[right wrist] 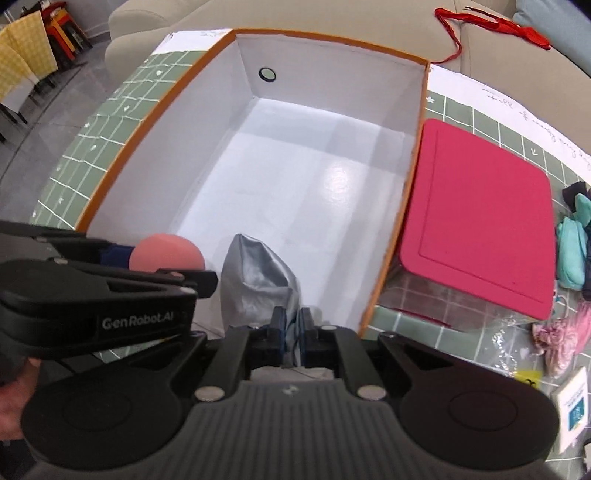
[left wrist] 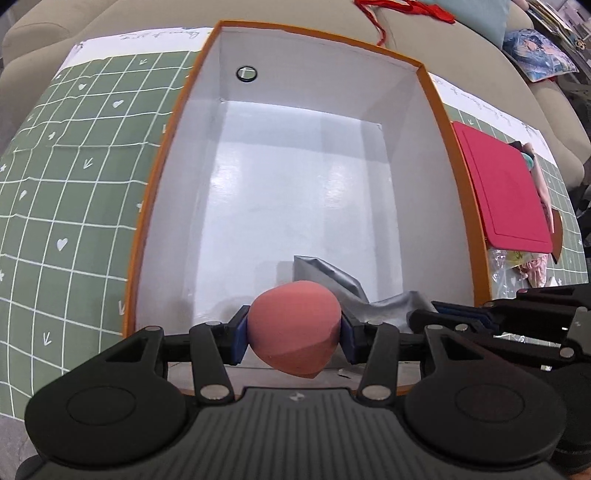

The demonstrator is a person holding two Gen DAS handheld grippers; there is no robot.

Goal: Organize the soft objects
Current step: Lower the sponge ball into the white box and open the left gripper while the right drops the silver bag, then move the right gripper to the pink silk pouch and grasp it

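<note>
My left gripper [left wrist: 293, 332] is shut on a pink makeup sponge [left wrist: 295, 326] and holds it over the near edge of an orange box [left wrist: 155, 177] with a white inside. The sponge also shows in the right wrist view [right wrist: 168, 254], as does the box [right wrist: 413, 177]. My right gripper [right wrist: 291, 328] is shut on a silver-grey soft pouch [right wrist: 255, 284] that hangs into the box's near end. The pouch shows in the left wrist view [left wrist: 332, 280], just behind the sponge. The right gripper's arm shows at the right in the left wrist view [left wrist: 517, 317].
A red flat mat [right wrist: 476, 218] lies right of the box on a green grid tablecloth [left wrist: 74, 184]. Teal soft items [right wrist: 572, 251], a pink fabric piece [right wrist: 557, 339] and a clear plastic bag [right wrist: 509, 343] lie at the far right. A beige sofa [right wrist: 332, 14] stands behind.
</note>
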